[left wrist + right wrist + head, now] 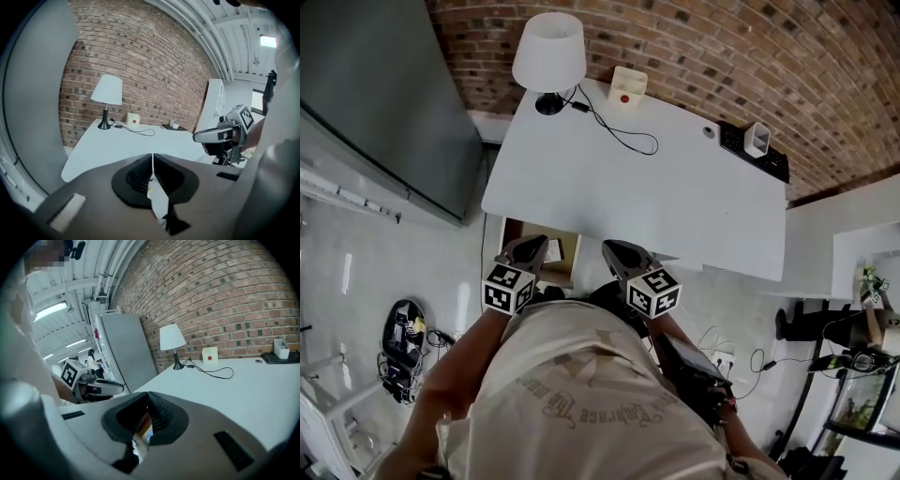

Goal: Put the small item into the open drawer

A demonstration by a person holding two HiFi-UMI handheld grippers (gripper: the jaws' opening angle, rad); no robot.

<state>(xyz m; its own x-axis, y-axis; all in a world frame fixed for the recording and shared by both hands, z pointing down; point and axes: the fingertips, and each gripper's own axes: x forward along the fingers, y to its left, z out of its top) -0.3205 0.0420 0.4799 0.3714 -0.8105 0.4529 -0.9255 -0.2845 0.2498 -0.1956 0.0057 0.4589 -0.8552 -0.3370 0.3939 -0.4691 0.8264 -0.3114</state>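
Both grippers hover side by side at the near edge of the white desk [675, 197], tips pointing toward it. My left gripper [534, 246] [153, 161] is shut with nothing between its jaws. My right gripper [614, 248] [147, 400] also has its jaws together at the tip and holds nothing. Just below the left gripper, an open drawer [565, 251] with a wood-coloured inside sticks out from under the desk. Small items on the desk are a white box with a red button [625, 86] [133, 119] [209, 354] at the back and a small white container [757, 139] [281, 348] at the right.
A white table lamp [549, 56] stands at the desk's back left, with a black cable [614, 127] running from it. A black keyboard [759, 155] lies under the container. A brick wall [722, 56] backs the desk; a grey cabinet [375, 103] is at the left.
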